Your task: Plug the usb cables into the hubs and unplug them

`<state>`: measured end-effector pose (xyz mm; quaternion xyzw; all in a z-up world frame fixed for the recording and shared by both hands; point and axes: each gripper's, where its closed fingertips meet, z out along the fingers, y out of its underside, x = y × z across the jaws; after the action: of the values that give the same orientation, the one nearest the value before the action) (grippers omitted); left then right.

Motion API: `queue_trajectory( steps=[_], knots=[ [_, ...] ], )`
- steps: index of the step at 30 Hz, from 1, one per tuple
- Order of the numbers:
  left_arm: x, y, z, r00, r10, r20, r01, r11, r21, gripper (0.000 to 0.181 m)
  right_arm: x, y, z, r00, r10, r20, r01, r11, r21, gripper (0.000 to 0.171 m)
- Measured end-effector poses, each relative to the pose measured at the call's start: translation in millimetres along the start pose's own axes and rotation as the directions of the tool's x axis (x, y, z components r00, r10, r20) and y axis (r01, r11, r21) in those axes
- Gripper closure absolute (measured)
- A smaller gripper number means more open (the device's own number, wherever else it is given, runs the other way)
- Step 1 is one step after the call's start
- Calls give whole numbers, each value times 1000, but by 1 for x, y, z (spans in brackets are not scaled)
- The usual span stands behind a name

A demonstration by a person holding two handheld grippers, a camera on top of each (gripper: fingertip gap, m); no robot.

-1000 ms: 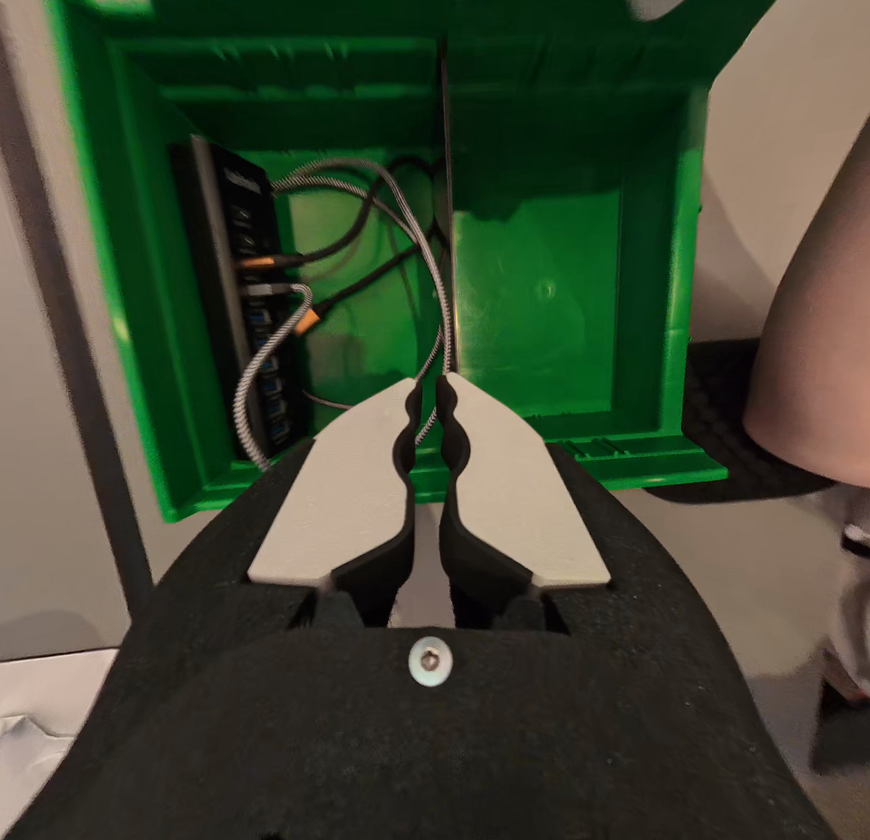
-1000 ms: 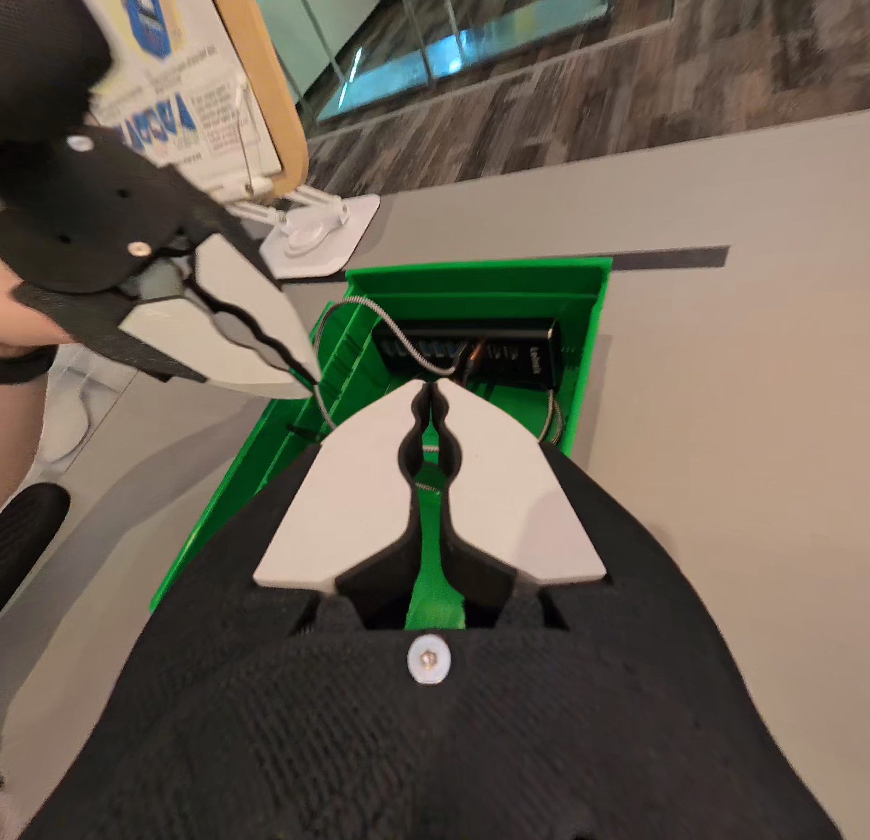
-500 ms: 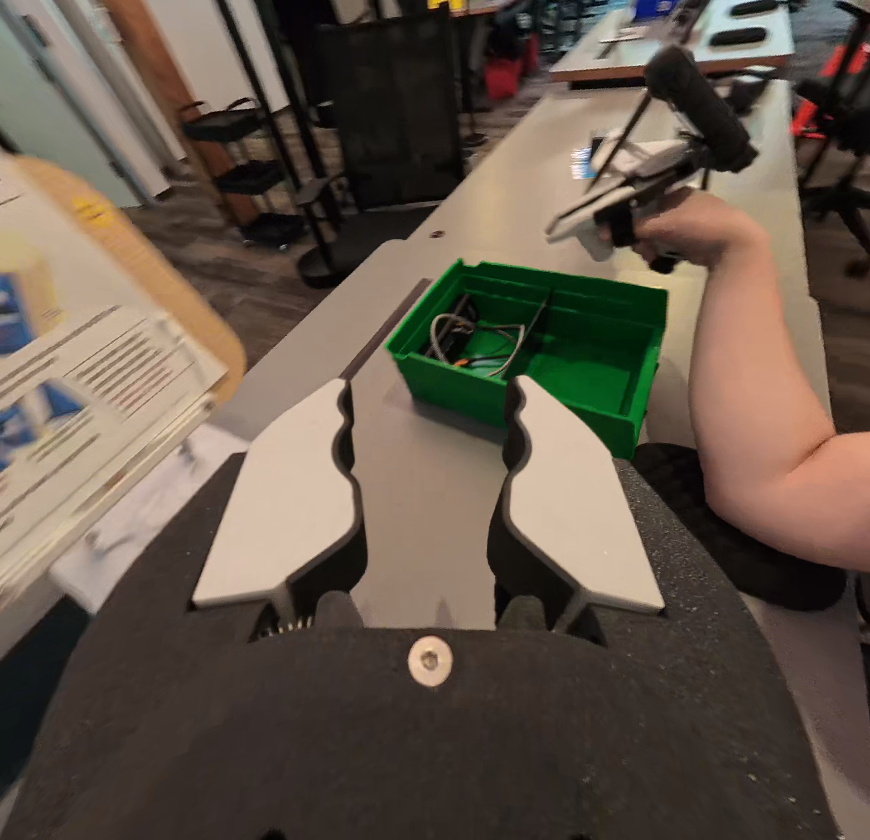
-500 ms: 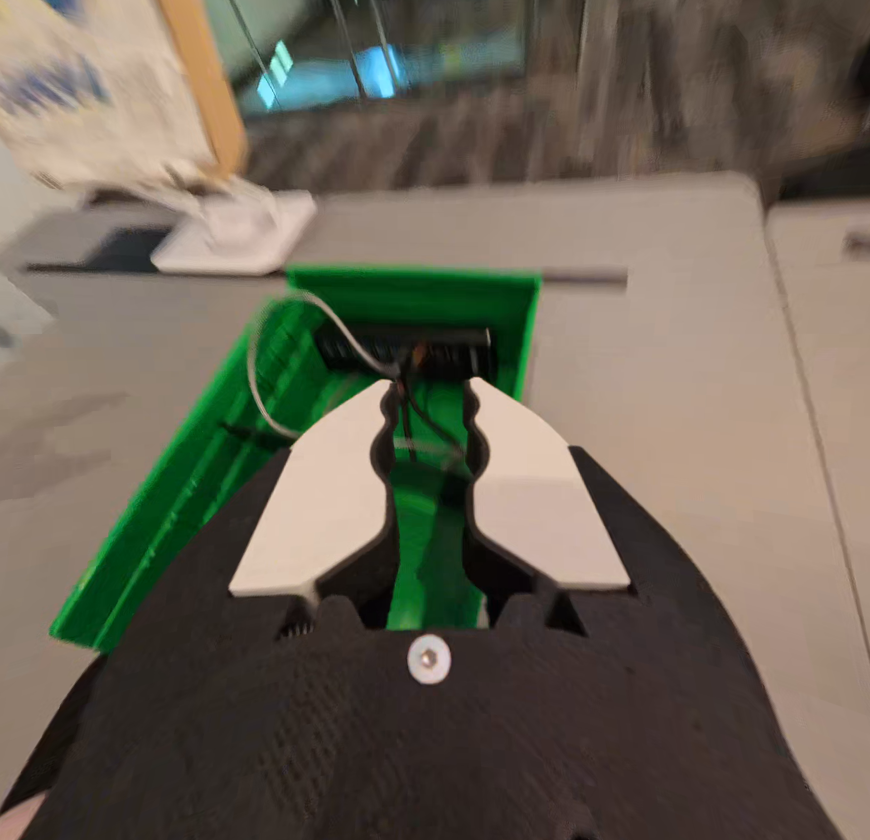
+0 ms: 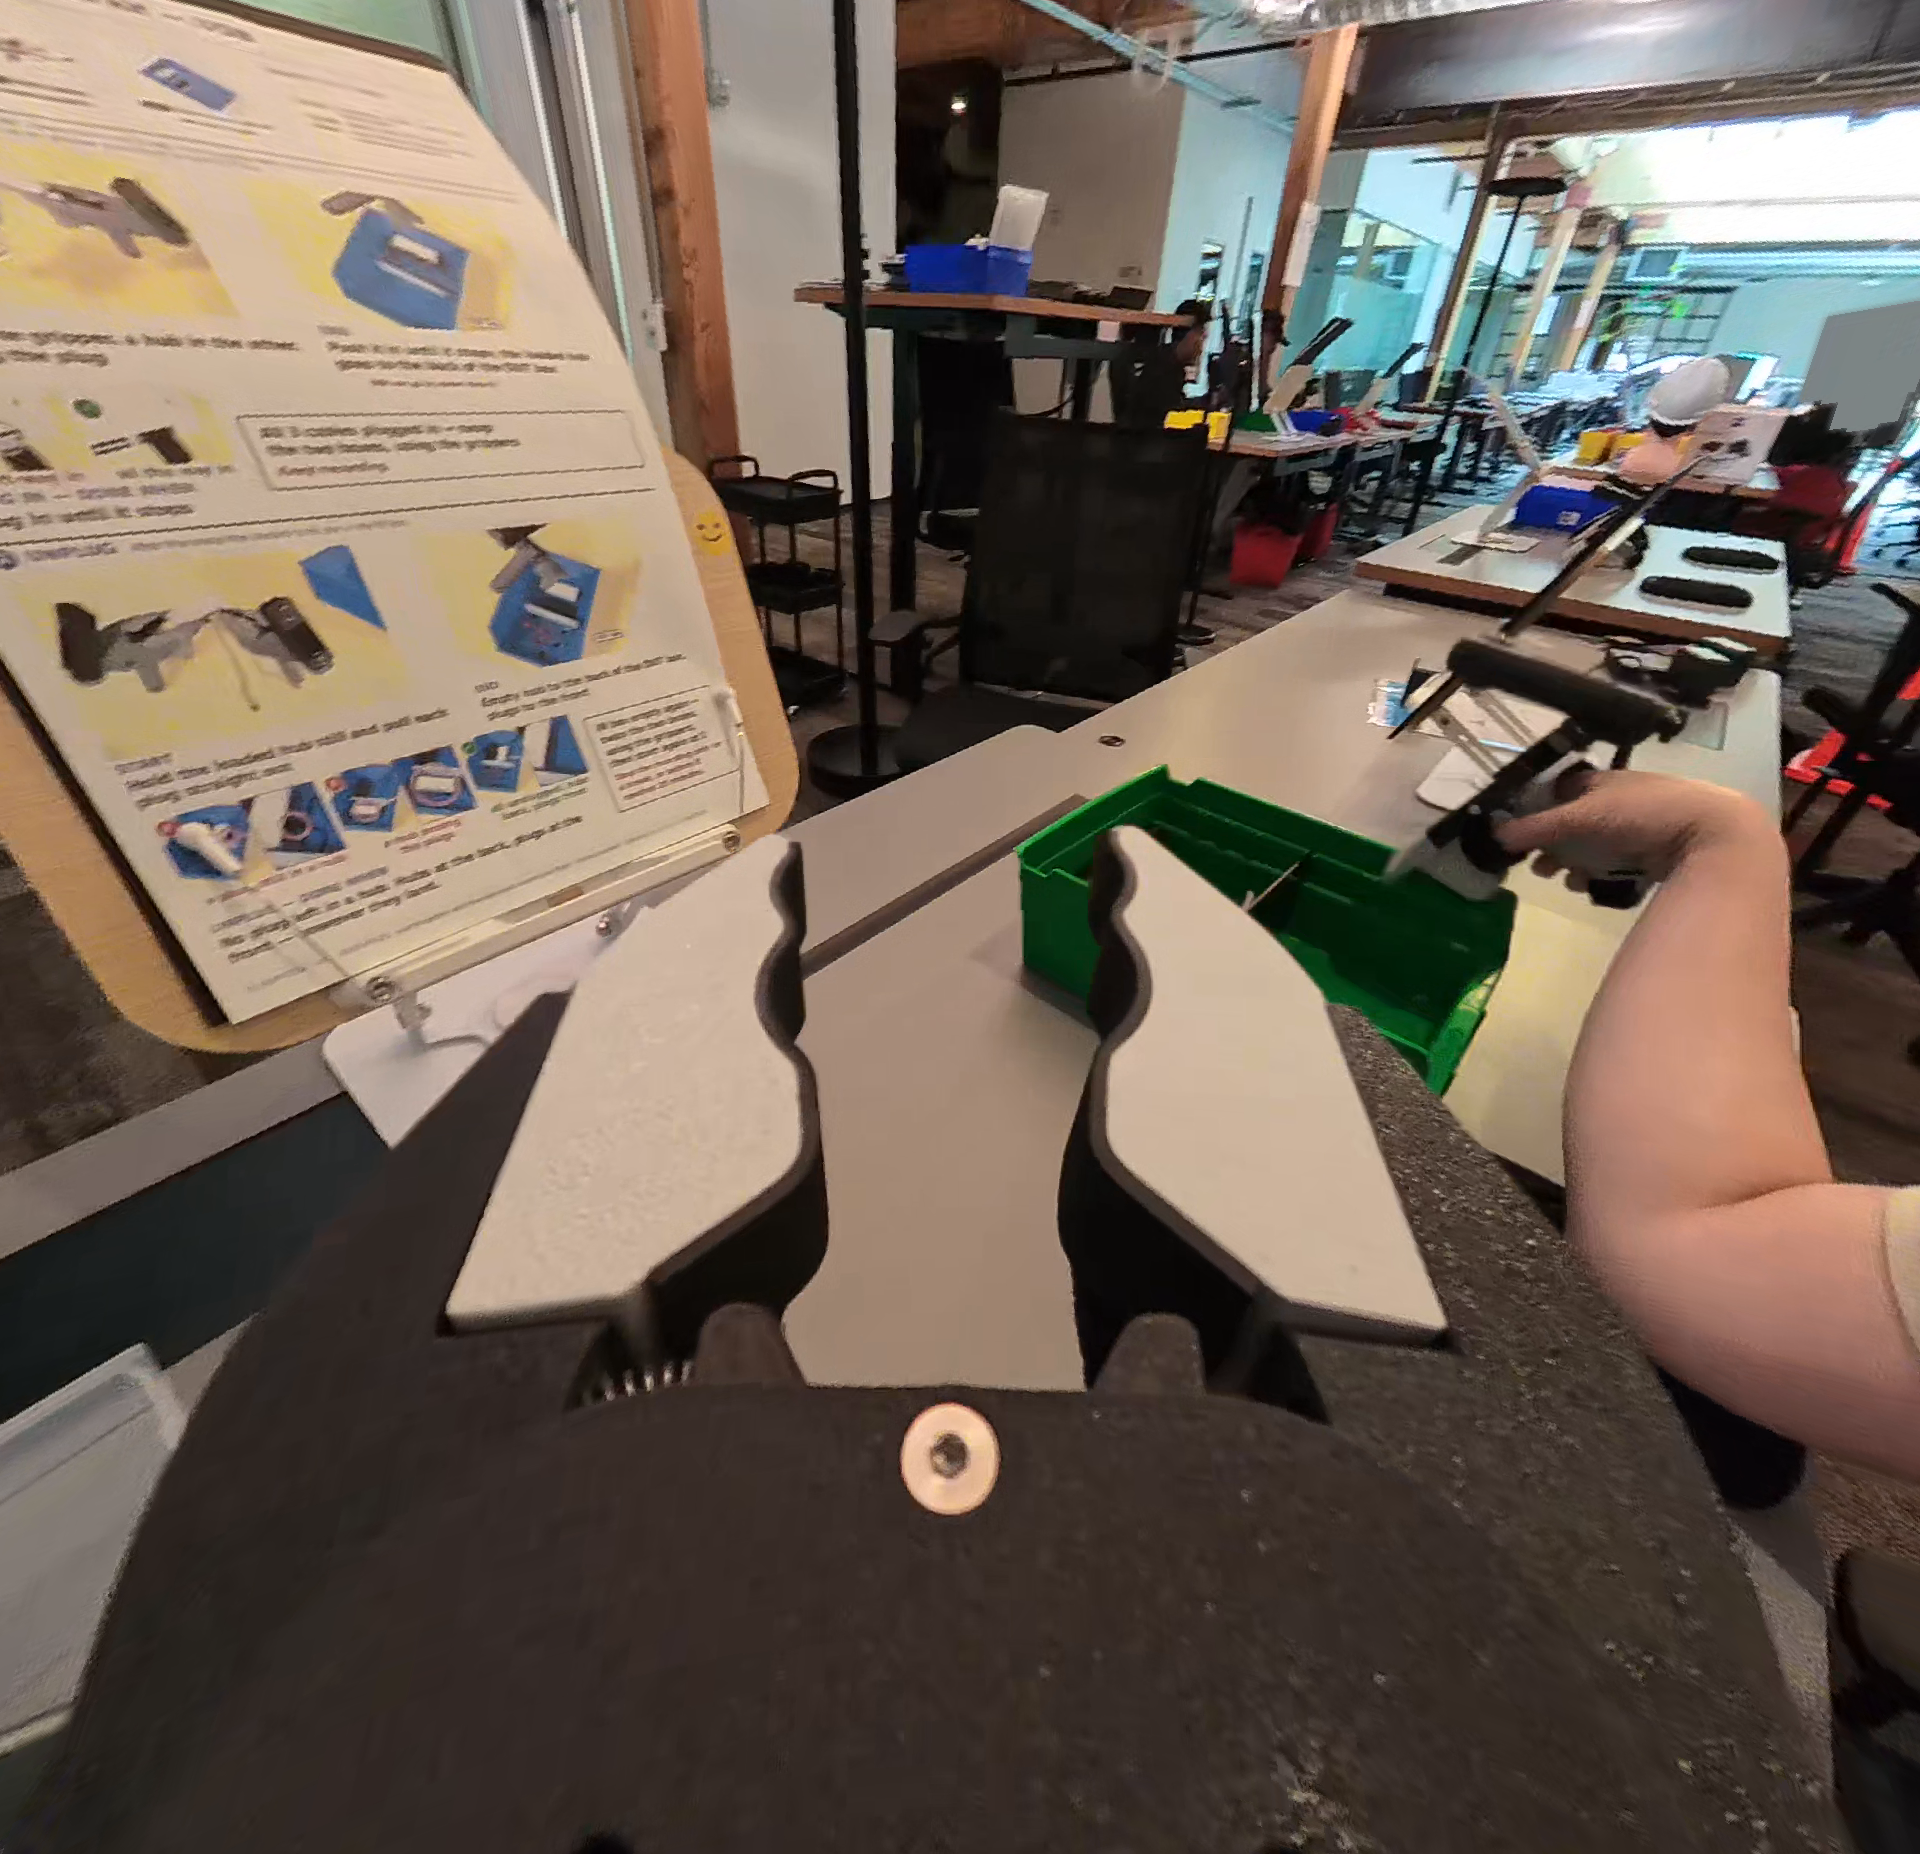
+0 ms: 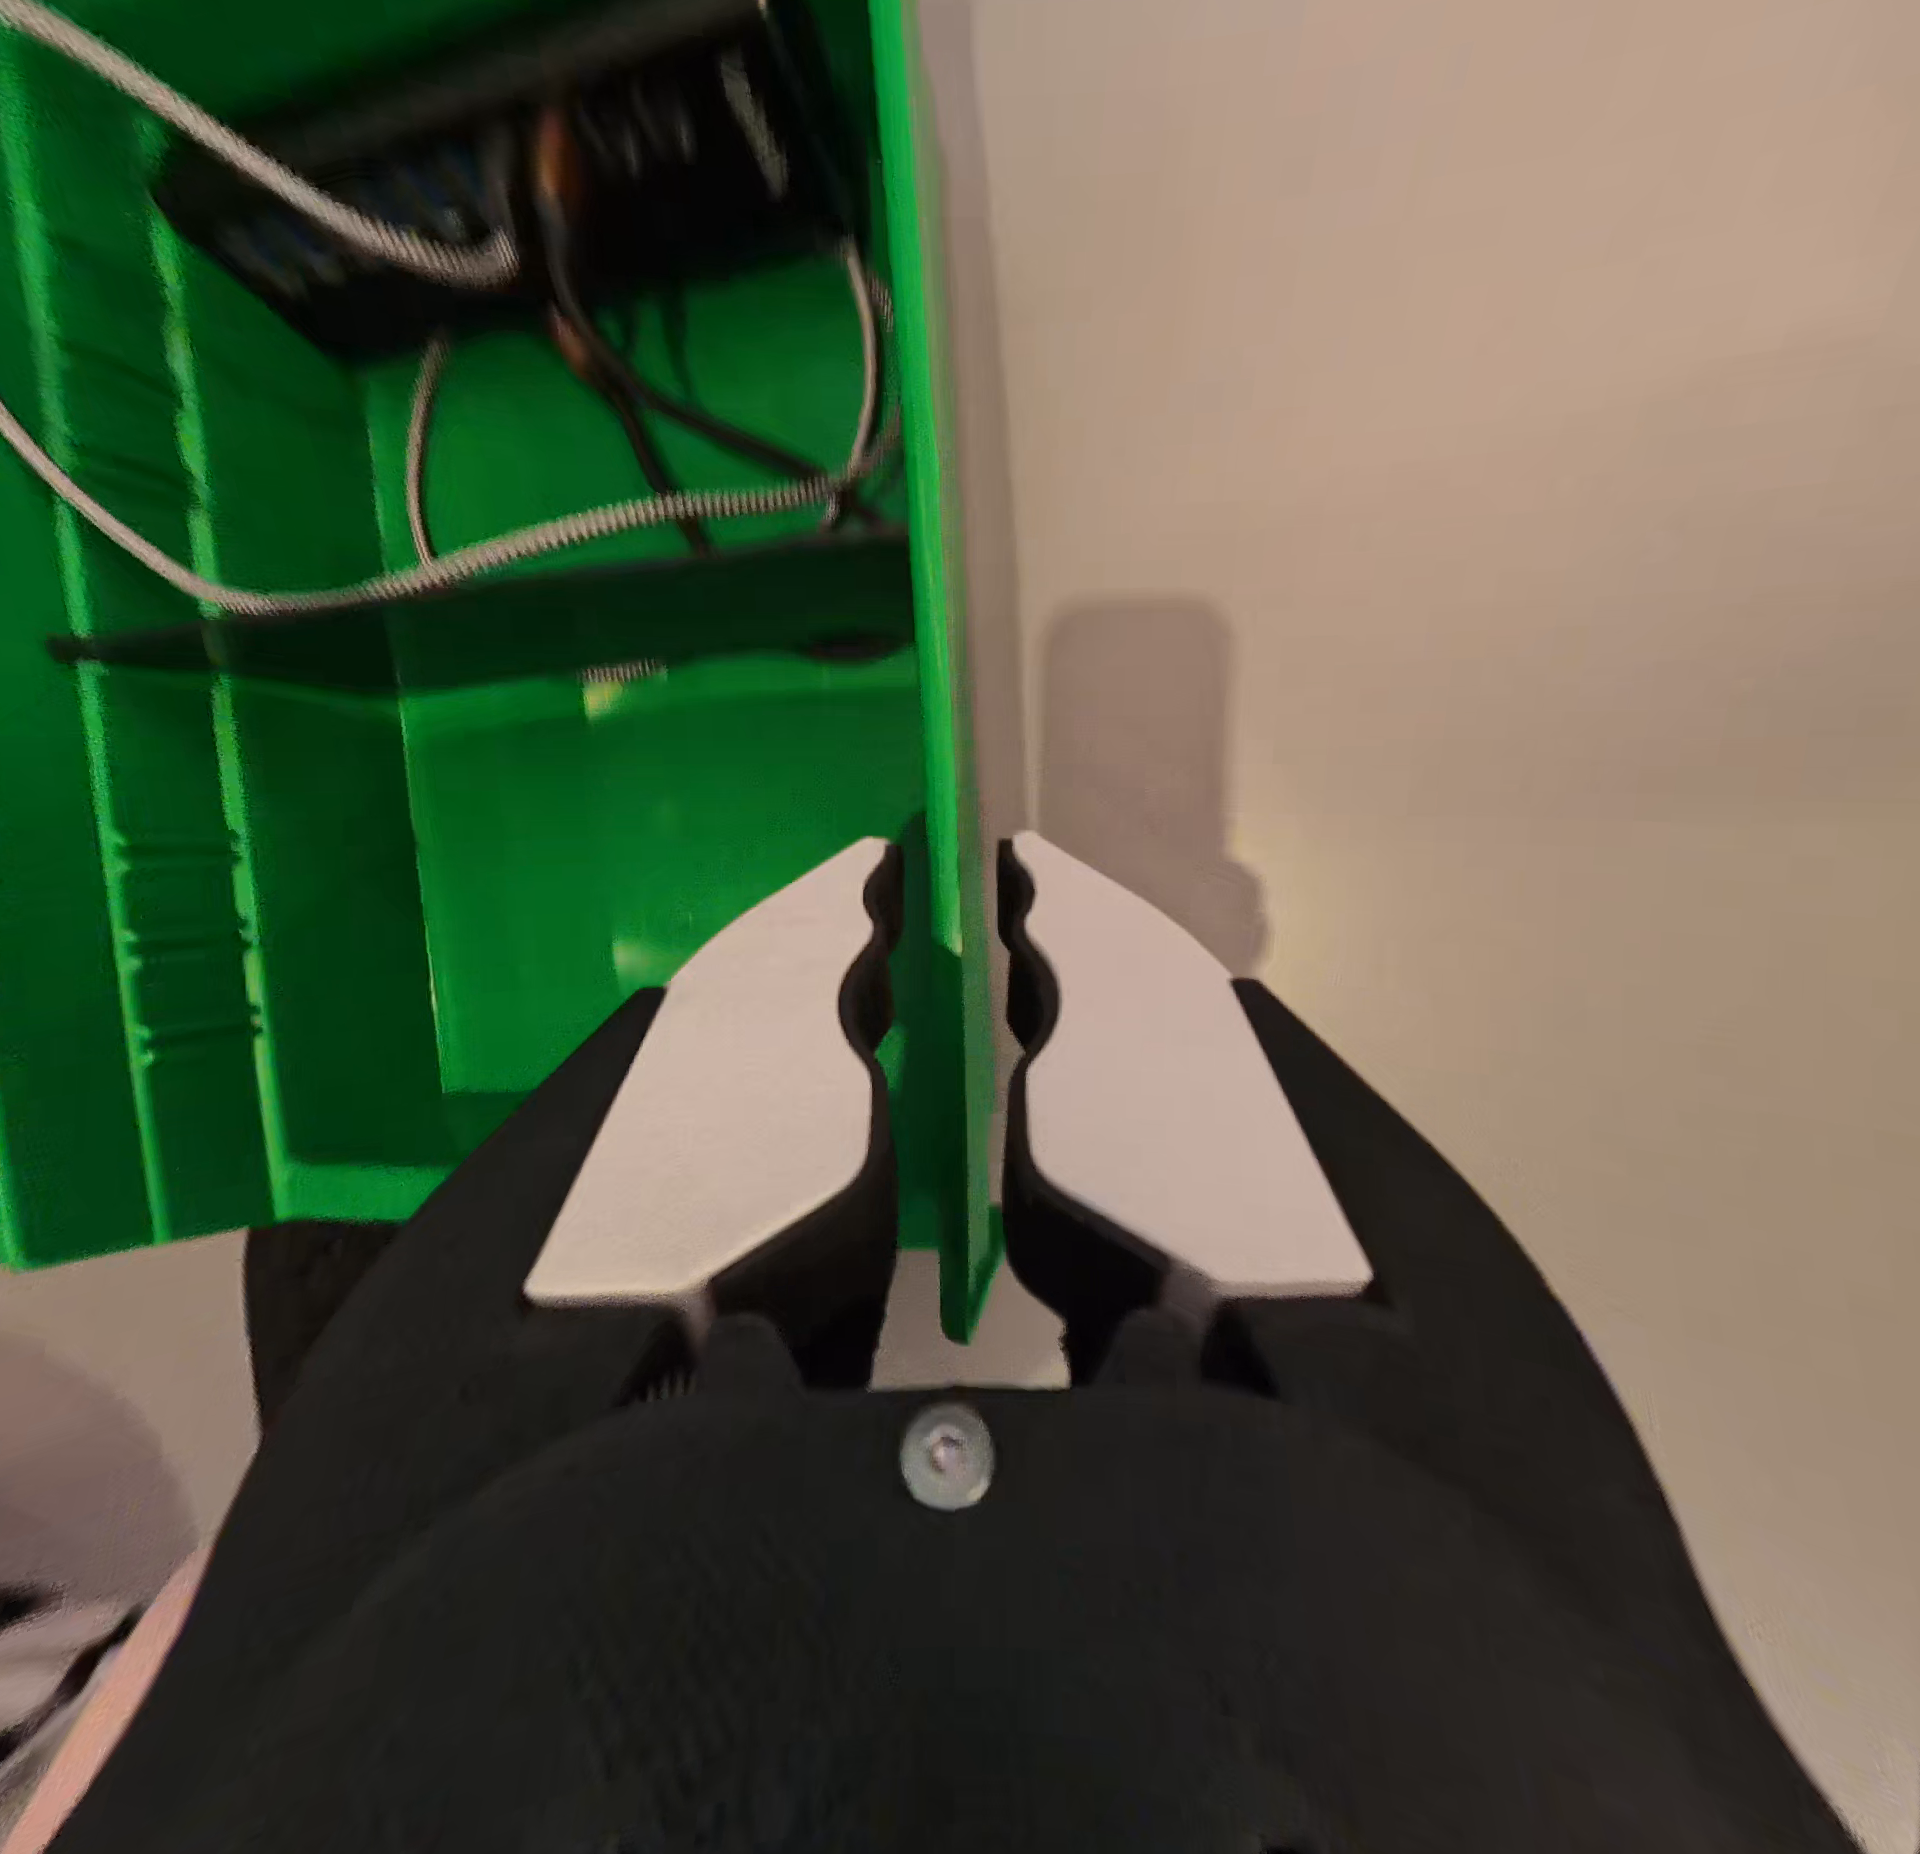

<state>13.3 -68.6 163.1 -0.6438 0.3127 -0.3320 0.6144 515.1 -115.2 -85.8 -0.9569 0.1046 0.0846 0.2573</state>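
The green bin sits on the grey table. My left gripper is open and empty, held above the table to the left of the bin. My right gripper straddles the bin's right wall, with its jaws closed narrowly on it. It also shows in the left wrist view, held by a hand at the bin's far side. In the bin's far compartment a black USB hub lies with a grey braided cable and black cables running from it. The picture is blurred.
A black divider splits the bin, and the near compartment holds nothing. An instruction board on a white stand rises at the table's left. The person's forearm is at the right. A black office chair stands behind the table.
My left gripper let go of the braided cable, opened wide and pulled up and back from the bin. My right gripper dropped to the bin's right wall and closed around it.
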Motion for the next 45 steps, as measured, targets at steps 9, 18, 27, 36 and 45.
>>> queue_trajectory(
  steps=[9,18,27,36,45],
  knots=[
    [-14,-13,-32,995,-38,91,32,997,69,132,-6,19,19,1000,-20,5,20,982,-188,163],
    [-25,-16,-46,974,-7,227,-7,998,63,128,-12,1,12,999,31,42,-26,993,-117,160],
    [-80,-34,-86,876,161,455,-98,982,-160,119,-81,-125,-116,982,-184,37,113,736,667,146],
    [-181,19,-114,875,109,472,-74,993,-91,136,-188,-148,-196,849,-521,-86,221,203,954,136],
    [-173,36,-66,856,510,85,-493,854,-168,155,-238,-152,-180,760,-615,-208,341,106,934,136]
  ],
)
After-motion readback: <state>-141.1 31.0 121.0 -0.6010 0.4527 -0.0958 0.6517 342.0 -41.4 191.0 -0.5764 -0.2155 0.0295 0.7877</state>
